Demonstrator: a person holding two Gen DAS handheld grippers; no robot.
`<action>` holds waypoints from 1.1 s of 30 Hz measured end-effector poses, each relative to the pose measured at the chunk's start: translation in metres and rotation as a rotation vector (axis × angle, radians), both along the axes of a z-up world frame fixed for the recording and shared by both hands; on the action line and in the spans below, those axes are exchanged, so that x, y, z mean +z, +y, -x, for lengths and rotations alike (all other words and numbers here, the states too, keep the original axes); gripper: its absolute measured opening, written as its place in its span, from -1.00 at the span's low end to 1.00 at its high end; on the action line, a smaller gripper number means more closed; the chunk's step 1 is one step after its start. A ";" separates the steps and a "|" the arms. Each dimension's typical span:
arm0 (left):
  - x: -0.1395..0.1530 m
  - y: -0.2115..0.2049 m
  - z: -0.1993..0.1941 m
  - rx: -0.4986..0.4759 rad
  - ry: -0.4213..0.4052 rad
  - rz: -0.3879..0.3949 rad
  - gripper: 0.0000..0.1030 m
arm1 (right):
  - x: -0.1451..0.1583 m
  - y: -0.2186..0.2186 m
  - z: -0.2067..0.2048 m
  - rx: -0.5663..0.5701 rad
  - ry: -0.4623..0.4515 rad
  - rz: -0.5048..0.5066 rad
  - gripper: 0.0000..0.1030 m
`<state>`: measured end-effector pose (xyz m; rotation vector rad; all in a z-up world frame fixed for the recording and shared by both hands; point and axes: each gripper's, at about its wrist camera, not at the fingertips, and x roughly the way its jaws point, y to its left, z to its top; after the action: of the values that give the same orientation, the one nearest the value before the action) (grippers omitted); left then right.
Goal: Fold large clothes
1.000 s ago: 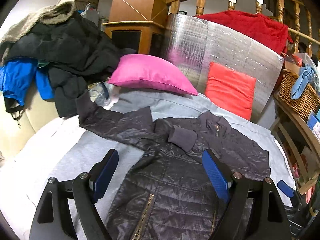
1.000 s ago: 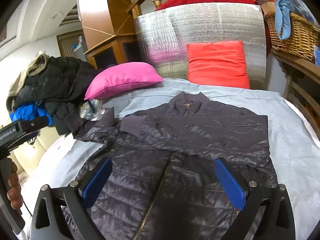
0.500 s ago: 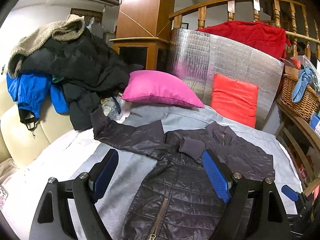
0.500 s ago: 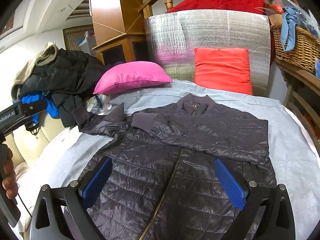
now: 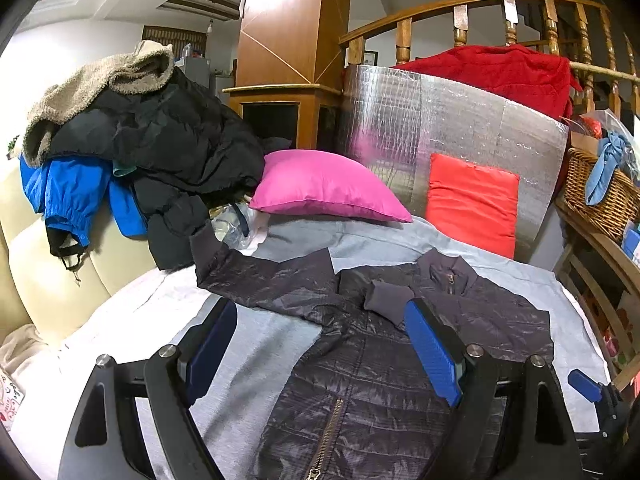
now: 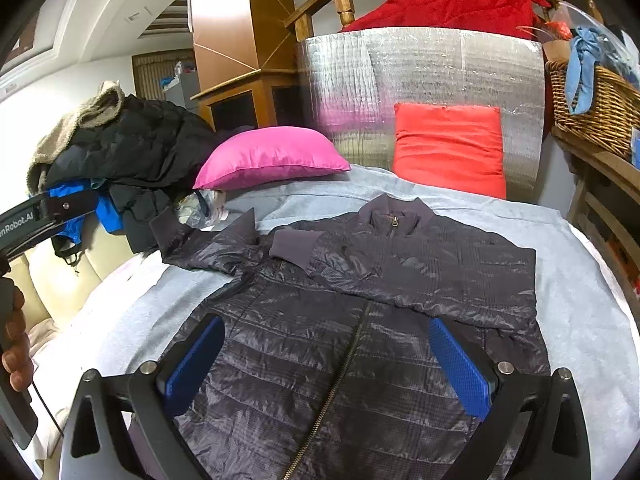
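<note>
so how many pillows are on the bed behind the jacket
2. A pink pillow lies at the back left beside the heap of coats; a red-orange pillow leans upright against the silver foil board at the back right. The heap could hide others.

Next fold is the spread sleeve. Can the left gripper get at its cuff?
Probably yes: the left gripper is open and empty, and the sleeve cuff lies uncovered, though right beside the black coat pile.

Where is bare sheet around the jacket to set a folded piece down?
Bare grey sheet lies right of the jacket, and a strip under its outstretched sleeve. The clothes pile and pink pillow crowd the far left.
</note>
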<state>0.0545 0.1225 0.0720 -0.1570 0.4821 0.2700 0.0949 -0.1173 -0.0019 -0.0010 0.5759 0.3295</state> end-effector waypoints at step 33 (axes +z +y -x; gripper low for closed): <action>-0.173 -0.017 -0.284 -0.124 0.434 0.288 0.75 | -0.162 -0.229 -0.155 -0.419 0.491 -0.949 1.00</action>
<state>0.3381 0.1057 -0.1011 -0.3511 0.9588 0.1098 0.2501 -0.3458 -0.1641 1.1267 0.8371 0.1637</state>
